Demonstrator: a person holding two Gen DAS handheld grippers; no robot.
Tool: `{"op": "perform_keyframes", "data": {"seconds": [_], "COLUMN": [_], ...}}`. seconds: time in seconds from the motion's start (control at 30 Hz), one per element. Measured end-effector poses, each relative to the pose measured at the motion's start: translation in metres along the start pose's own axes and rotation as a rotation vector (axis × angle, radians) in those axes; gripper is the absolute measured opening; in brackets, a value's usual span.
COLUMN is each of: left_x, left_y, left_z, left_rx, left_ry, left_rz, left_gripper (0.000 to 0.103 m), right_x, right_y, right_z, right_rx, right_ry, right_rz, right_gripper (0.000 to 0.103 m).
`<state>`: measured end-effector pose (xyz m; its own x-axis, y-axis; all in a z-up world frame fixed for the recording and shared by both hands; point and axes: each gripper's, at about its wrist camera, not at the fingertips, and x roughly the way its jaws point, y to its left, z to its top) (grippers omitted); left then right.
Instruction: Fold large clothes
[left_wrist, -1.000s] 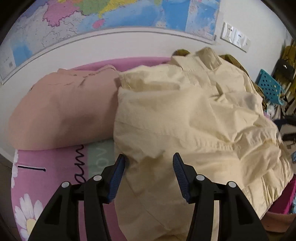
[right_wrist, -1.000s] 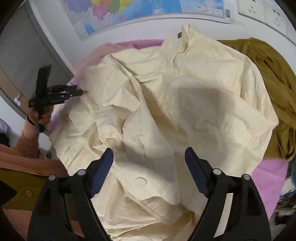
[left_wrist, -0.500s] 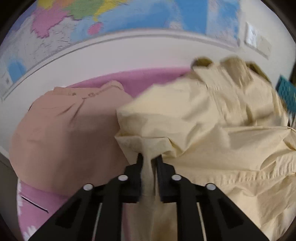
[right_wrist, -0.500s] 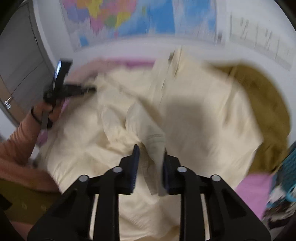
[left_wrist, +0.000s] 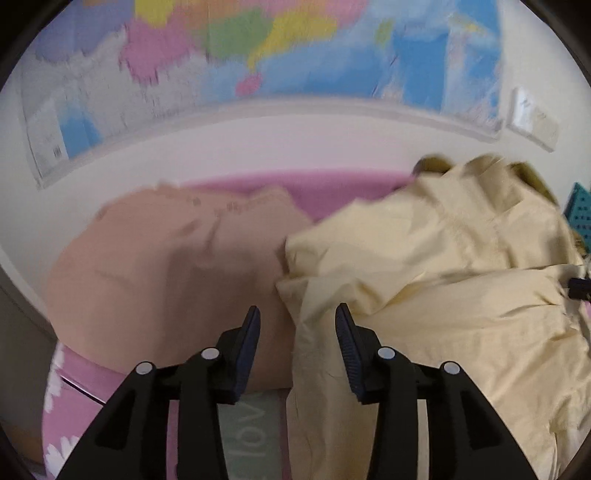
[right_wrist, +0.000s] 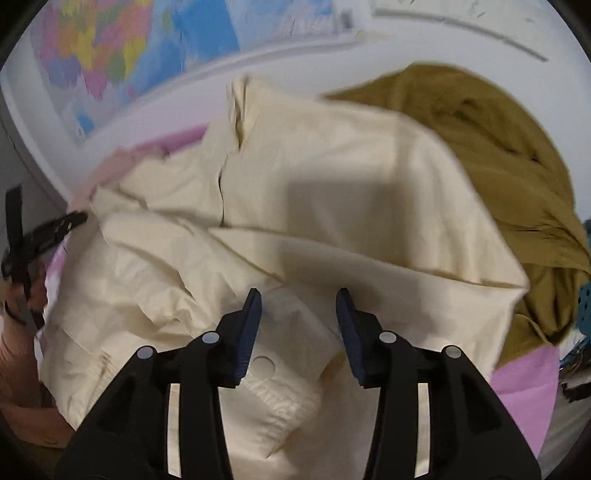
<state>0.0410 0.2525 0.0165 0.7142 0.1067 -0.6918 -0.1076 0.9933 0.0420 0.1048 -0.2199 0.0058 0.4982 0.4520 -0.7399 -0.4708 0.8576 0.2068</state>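
A folded peach garment (left_wrist: 159, 273) lies at the left on the pink bed cover (left_wrist: 332, 184), its right edge touching the crumpled cream shirt (left_wrist: 443, 280), which fills the middle. The left gripper (left_wrist: 297, 325) is opening, the shirt's left edge loose between unpressed pads. The right gripper (right_wrist: 298, 308) is opening above the shirt. An olive garment (right_wrist: 498, 147) lies rightmost.

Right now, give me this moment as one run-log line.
left gripper: opening, over cream shirt edge, no grip | right gripper: opening, above shirt, no grip | pink garment: folded beside | fold: unfinished
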Motion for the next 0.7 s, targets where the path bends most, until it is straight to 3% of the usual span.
{"op": "perform_keyframes", "data": {"seconds": [0.1,0.17,0.3,0.4,0.43,0.53,0.57,0.6,0.63,0.7], "left_x": [-0.031,-0.039,-0.038,-0.025,-0.019,0.003,0.005,0.006,0.006,0.006], "left_y": [-0.015,-0.030,-0.062,-0.077,-0.078,-0.074,-0.071,-0.066,-0.064,-0.065], "left_z": [-0.008,-0.016,-0.040,-0.054,-0.058,-0.066,-0.067,-0.067,-0.067,-0.068], "left_rx": [0.066,0.114,0.202,0.239,0.241,0.208,0.194,0.172,0.163,0.153], "left_ry": [-0.046,-0.039,0.028,0.078,0.095,0.163,0.167,0.170,0.168,0.163], "left_rz": [-0.075,-0.135,-0.269,-0.289,-0.289,-0.280,-0.284,-0.294,-0.288,-0.281], "left_gripper": [0.042,0.044,0.044,0.044,0.044,0.039,0.035,0.034,0.034,0.035], "right_x": [-0.030,-0.037,-0.012,0.012,0.013,0.002,-0.008,-0.016,-0.022,-0.016], "right_y": [0.005,0.010,0.002,-0.014,-0.017,-0.027,-0.027,-0.027,-0.028,-0.033], "right_z": [-0.010,-0.018,-0.033,-0.041,-0.042,-0.034,-0.029,-0.024,-0.019,-0.016], "right_rx": [-0.013,-0.051,0.011,0.109,0.120,0.159,0.149,0.142,0.131,0.143], "right_ry": [-0.064,-0.061,0.030,0.061,0.058,-0.008,-0.044,-0.077,-0.106,-0.091], "right_rz": [0.044,0.031,0.025,0.109,0.110,0.183,0.157,0.126,0.072,0.058], "right_gripper": [0.063,0.076,0.078,0.062,0.042,0.017,0.016,0.004,0.005,0.005]}}
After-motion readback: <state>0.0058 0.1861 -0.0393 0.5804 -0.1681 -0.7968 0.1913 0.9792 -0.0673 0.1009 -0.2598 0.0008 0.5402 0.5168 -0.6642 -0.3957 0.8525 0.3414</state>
